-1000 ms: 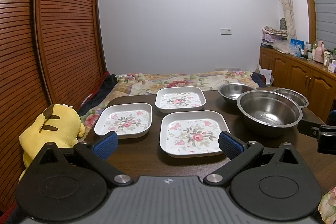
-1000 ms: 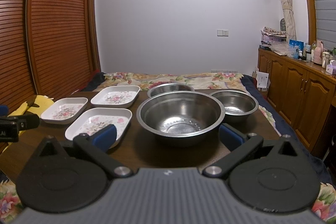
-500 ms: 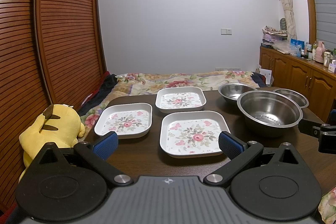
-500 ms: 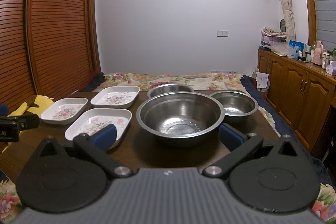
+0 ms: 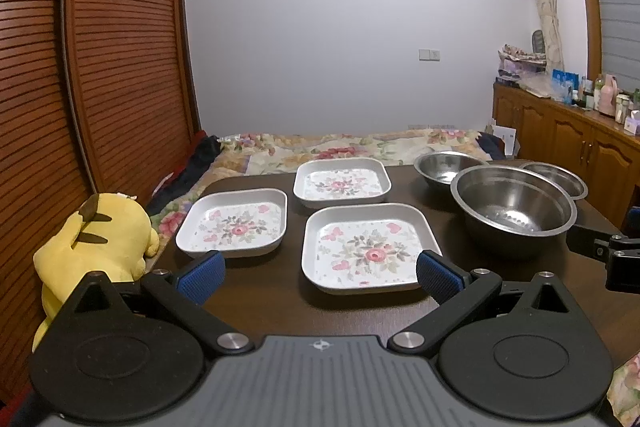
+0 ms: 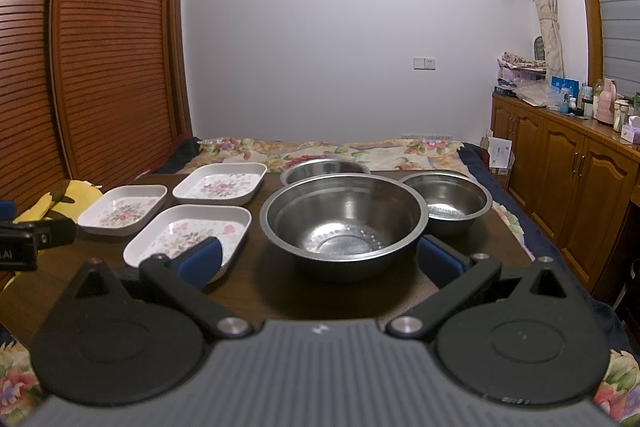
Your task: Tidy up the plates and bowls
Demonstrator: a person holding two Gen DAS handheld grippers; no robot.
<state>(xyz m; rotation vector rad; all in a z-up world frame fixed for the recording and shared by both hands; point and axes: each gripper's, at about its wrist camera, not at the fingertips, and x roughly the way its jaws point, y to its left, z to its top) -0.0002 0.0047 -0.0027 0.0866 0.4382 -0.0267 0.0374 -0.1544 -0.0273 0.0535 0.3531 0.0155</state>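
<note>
Three white square floral plates lie on the dark table: a near one [image 5: 366,251], a left one [image 5: 234,225] and a far one [image 5: 342,183]. To their right stand a large steel bowl [image 5: 514,211] and two smaller steel bowls [image 5: 446,167] [image 5: 554,179]. My left gripper [image 5: 318,277] is open and empty, just short of the near plate. My right gripper [image 6: 318,259] is open and empty, in front of the large bowl [image 6: 342,219], with the near plate [image 6: 188,233] beside its left finger.
A yellow plush toy [image 5: 94,247] sits off the table's left edge. A bed with a floral cover [image 5: 340,145] lies beyond the table. Wooden cabinets [image 6: 568,171] line the right wall. The other gripper shows at the right edge of the left wrist view [image 5: 612,251].
</note>
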